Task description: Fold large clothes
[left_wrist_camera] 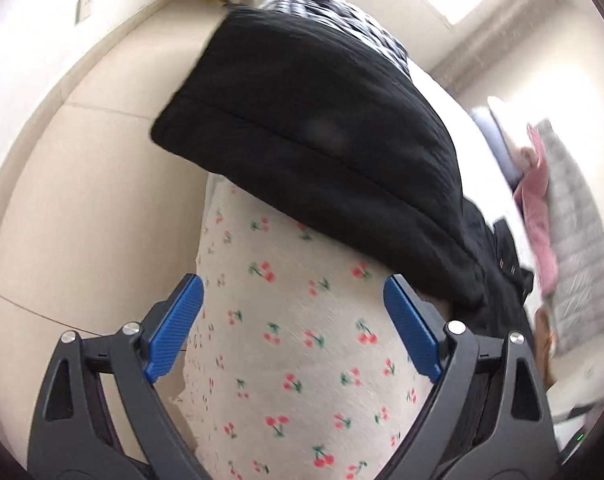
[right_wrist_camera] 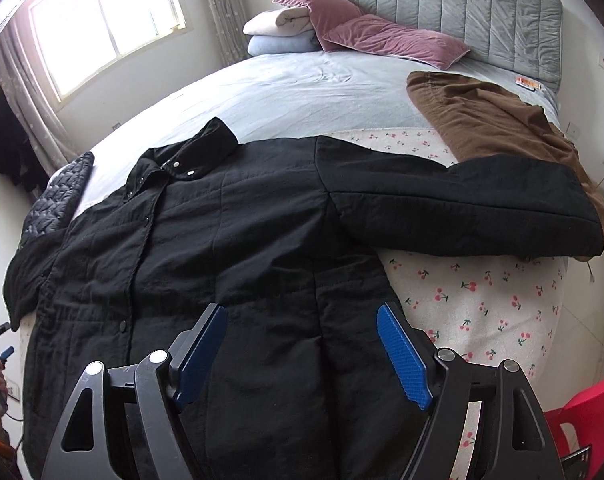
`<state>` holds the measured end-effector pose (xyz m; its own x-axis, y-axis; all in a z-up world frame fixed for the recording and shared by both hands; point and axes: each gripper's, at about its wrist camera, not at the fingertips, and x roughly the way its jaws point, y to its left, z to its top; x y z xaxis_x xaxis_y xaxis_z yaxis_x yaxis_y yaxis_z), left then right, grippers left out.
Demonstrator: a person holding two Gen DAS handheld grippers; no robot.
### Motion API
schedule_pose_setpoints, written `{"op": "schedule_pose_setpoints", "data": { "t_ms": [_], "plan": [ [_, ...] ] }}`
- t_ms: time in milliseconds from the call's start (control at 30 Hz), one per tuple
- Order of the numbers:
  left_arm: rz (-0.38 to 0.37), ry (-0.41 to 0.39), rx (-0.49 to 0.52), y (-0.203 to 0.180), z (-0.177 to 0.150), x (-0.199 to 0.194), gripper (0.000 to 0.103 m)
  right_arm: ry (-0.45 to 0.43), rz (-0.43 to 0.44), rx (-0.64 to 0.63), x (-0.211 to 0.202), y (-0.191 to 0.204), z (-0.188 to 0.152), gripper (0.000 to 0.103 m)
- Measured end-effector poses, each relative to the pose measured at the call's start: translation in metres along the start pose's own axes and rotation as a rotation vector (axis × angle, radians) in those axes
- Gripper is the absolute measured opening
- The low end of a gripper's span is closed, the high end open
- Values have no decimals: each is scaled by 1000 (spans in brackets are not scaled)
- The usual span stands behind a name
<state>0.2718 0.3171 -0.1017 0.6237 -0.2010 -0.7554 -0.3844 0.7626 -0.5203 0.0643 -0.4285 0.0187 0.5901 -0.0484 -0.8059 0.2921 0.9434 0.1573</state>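
A large black coat [right_wrist_camera: 230, 232] lies spread front-up on a cherry-print blanket [right_wrist_camera: 482, 296] on the bed, its collar toward the headboard and one sleeve [right_wrist_camera: 462, 204] stretched out to the right. My right gripper [right_wrist_camera: 302, 316] is open and empty above the coat's lower part. In the left wrist view my left gripper [left_wrist_camera: 294, 288] is open and empty over the cherry-print blanket [left_wrist_camera: 294, 340], just short of the coat's other sleeve [left_wrist_camera: 310, 136], which hangs off the bed's edge. The left gripper also shows at the far left of the right wrist view [right_wrist_camera: 0, 344].
A brown garment [right_wrist_camera: 494, 124] lies at the bed's right side, partly under the black sleeve. A dark quilted jacket [right_wrist_camera: 58, 196] lies at the left edge. Pink pillows [right_wrist_camera: 382, 36] and folded bedding [right_wrist_camera: 278, 32] sit by the grey headboard [right_wrist_camera: 462, 4]. A red chair [right_wrist_camera: 590, 412] stands lower right.
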Motion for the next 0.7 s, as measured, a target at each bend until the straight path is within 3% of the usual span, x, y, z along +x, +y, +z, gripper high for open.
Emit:
{"op": "schedule_pose_setpoints", "data": {
  "t_ms": [100,300,333,400,433,467,600,700],
  "plan": [
    [-74,-48,-155,36,12,7,91,10,-5,-4,5,5,-2,79],
    [-212,-83,-355,68,16,41,87,45,0,-33,19,24,-4,79],
    [-225,-93,-380,71,16,44,80,49,4,-38,21,29,-4,79],
    [-247,-125,-413,71,18,48,54,58,11,-55,25,38,-5,79],
    [-256,-156,-409,69,21,44,21,63,15,-63,27,42,-5,79],
    [-248,-188,-399,69,25,37,10,66,19,-71,28,46,-5,79],
    [-242,-356,-284,30,41,-6,5,67,34,-107,29,59,-4,79],
    [-316,-444,-180,-16,55,-45,5,66,42,-122,30,66,-3,79]
  ]
}}
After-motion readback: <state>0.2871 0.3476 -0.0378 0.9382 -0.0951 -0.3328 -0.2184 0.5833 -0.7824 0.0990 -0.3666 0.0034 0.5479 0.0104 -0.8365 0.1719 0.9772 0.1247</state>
